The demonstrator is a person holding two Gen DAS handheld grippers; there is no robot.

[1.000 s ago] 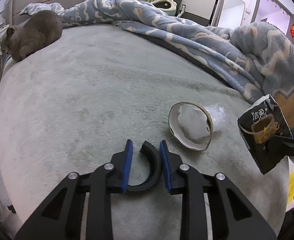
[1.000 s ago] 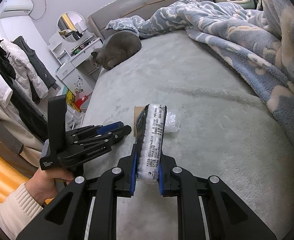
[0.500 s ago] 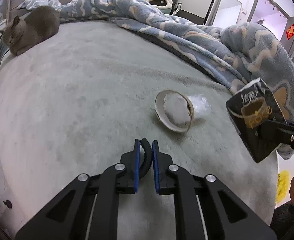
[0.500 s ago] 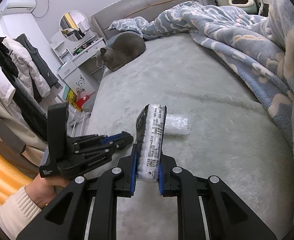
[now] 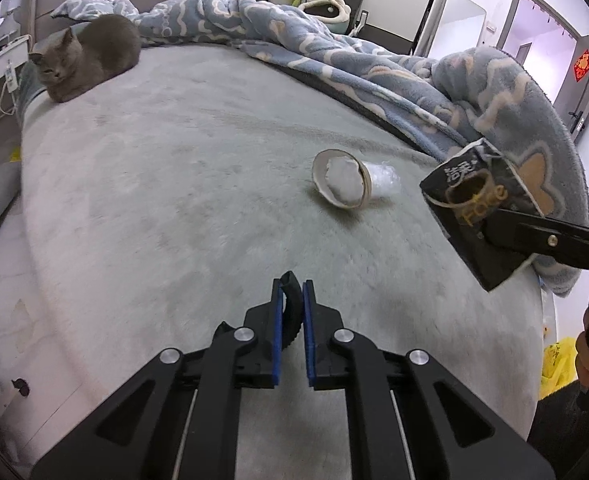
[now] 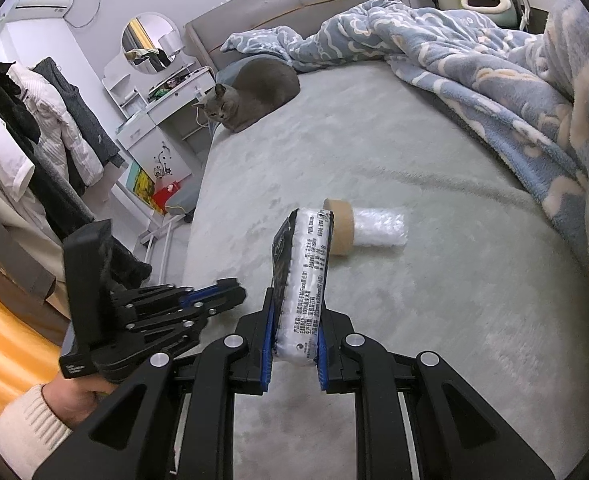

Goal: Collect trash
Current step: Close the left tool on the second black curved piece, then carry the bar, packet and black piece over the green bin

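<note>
The right wrist view is showing a coat rack point(image 6: 34, 128) hidden from the left view. The right gripper point(image 6: 294, 344) is clamping a tissue packet point(image 6: 302, 280); the left gripper point(image 5: 292, 320) is pinching a black curved piece point(image 5: 290, 300). Ahead of both, a cardboard roll point(image 5: 340, 178) stuffed with white plastic is lying on the bed point(image 5: 174, 180), well apart from a grey cat point(image 5: 86, 56).

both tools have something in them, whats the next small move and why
Probably carry both loads off to a bin: the left tool is shut on a black curved piece and the right tool on a tissue pack, so neither can take the cardboard roll left on the bed.
</note>
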